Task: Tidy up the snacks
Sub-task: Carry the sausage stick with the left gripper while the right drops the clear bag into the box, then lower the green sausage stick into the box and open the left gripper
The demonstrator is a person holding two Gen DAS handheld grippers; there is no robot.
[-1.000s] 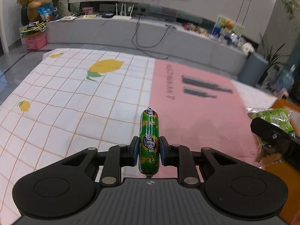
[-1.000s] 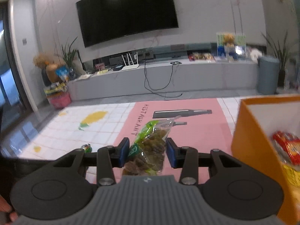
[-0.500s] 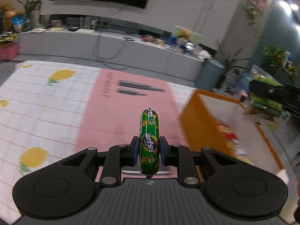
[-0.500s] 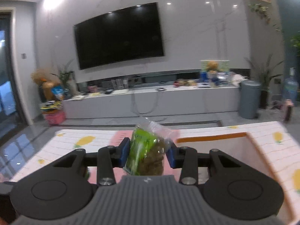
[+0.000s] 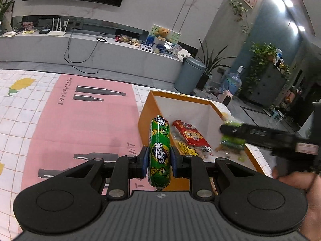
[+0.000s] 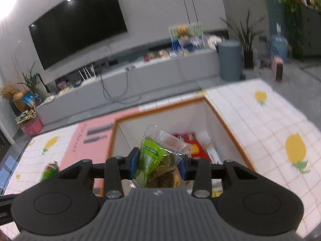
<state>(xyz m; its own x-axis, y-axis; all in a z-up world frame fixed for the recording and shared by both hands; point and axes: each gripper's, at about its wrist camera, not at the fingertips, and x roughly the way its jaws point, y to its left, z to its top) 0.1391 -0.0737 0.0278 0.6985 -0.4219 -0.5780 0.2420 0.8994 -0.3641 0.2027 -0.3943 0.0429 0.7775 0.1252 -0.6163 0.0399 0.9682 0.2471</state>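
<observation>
The left gripper [image 5: 159, 158] is pinching a green sausage [image 5: 159, 152] upright, its lower tip hiding behind the gripper body. The right gripper [image 6: 158, 164] is clamping a green snack bag [image 6: 158, 164], blurred, over the orange box [image 6: 226, 128]. Inside the box a red packet [image 5: 190, 135] is lying, partly covered. Beyond the box walls, the tablecloth [image 5: 84, 120] is lying open.

Our left gripper [image 5: 159, 161] and right gripper [image 6: 158, 165] are matte black, with blue pads, silver screws and ribbed grey housings.
</observation>
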